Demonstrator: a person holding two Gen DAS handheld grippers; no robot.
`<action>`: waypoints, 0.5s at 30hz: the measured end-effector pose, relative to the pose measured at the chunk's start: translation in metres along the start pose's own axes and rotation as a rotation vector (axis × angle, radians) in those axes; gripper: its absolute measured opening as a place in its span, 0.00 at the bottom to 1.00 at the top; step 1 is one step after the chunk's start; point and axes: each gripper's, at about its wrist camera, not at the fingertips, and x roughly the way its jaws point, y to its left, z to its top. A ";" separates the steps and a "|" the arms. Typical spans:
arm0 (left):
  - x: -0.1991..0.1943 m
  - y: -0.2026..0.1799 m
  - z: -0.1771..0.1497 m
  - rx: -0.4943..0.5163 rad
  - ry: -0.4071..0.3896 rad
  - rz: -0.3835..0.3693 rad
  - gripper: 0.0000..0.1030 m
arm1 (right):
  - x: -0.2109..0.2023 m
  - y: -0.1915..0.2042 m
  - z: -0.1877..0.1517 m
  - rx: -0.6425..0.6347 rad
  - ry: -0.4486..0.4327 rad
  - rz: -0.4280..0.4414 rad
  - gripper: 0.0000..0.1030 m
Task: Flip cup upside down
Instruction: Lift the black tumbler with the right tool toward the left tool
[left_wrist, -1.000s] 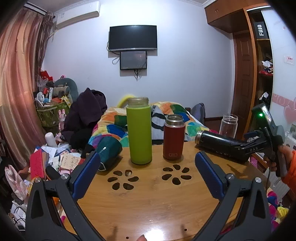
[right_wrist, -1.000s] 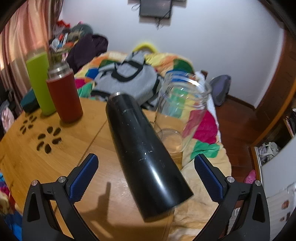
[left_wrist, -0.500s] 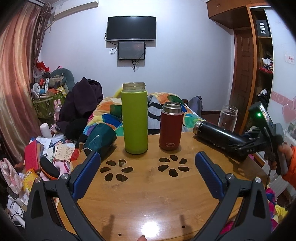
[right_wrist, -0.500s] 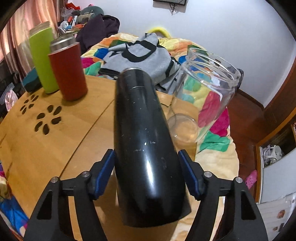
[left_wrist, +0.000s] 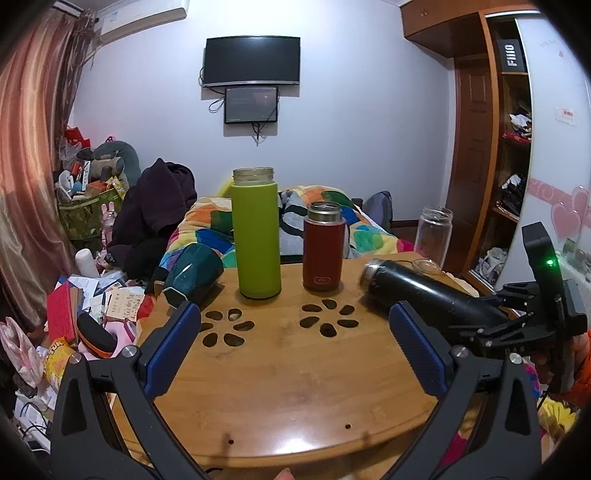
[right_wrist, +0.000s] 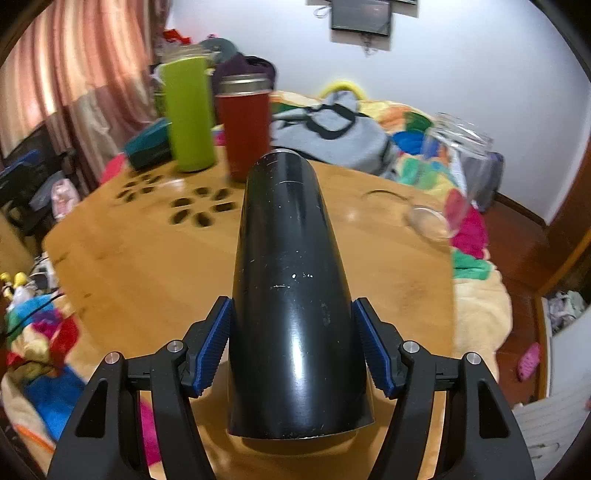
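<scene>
Behind our round wooden table (left_wrist: 295, 373) we see a bed (left_wrist: 325, 210). Our right gripper (right_wrist: 291, 350) clamps the black cup (right_wrist: 288, 288), lying tilted above the table. Our left gripper (left_wrist: 295, 347) stays wide open, holding nothing.

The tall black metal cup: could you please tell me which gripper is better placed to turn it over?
Right gripper: it is shut on the black metal cup; the left gripper is open and empty.

Home bedroom, bed w/ quilt (left_wrist: 328, 206), wall TV (left_wrist: 252, 61), curtains (left_wrist: 29, 147), wardrobe (left_wrist: 480, 147)
</scene>
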 end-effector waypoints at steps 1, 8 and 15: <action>-0.001 -0.001 -0.001 0.004 0.002 -0.004 1.00 | -0.001 0.006 -0.001 -0.007 -0.006 0.015 0.61; -0.005 -0.003 -0.010 0.031 0.032 -0.040 1.00 | 0.002 0.050 0.002 -0.069 -0.033 0.105 0.60; 0.003 0.005 -0.023 0.008 0.095 -0.060 1.00 | 0.004 0.079 -0.001 -0.122 -0.043 0.171 0.61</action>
